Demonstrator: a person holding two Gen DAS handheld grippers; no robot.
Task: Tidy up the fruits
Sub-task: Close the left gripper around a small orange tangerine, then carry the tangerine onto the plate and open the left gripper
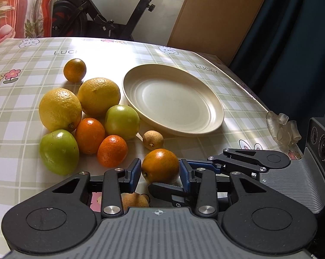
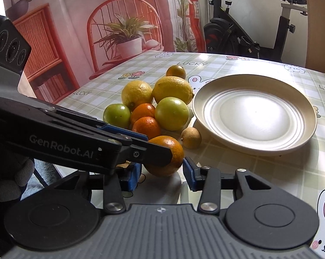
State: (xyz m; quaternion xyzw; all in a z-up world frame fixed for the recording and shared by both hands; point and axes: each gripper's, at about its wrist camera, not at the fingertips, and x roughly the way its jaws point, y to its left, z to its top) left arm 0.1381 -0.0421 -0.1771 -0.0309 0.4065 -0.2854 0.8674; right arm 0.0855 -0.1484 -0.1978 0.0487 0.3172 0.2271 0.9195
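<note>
- A gloved hand (image 2: 9, 172) gripped the handle of the left tool (image 1: 160, 170) at the near left edge of the desk (image 1: 22, 82), which wore a green checked cloth printed with rabbits and flowers.
- Most of the fruit sat bunched on the desk's left half: two green fruits (image 1: 59, 151) (image 1: 122, 122), two large yellow citrus (image 1: 60, 109) (image 1: 99, 96) and two small oranges (image 1: 89, 135) (image 1: 112, 151), all pressed together.
- One dark orange (image 1: 74, 70) stood alone just beyond the bunch.
- A small brown fruit (image 1: 153, 139) lay between the bunch and the plate, touching neither.
- The near orange (image 1: 160, 165) rested on the desk in front of the bunch, apart from it. The left tool's blue pads (image 1: 134, 170) were closed against its two sides.
- A second brown fruit (image 1: 134, 200) showed partly beneath the left tool's linkage.
- The right tool (image 2: 161, 172) reached in toward the same orange with its fingers spread wide and holding nothing, its tips at the fruit's near side.
- The cream plate (image 1: 216, 116) lay right of the bunch with no fruit on it, its rim just beside the nearer green fruit.
- A cluster of clear plastic pieces (image 1: 283, 127) sat at the desk's right corner.
</note>
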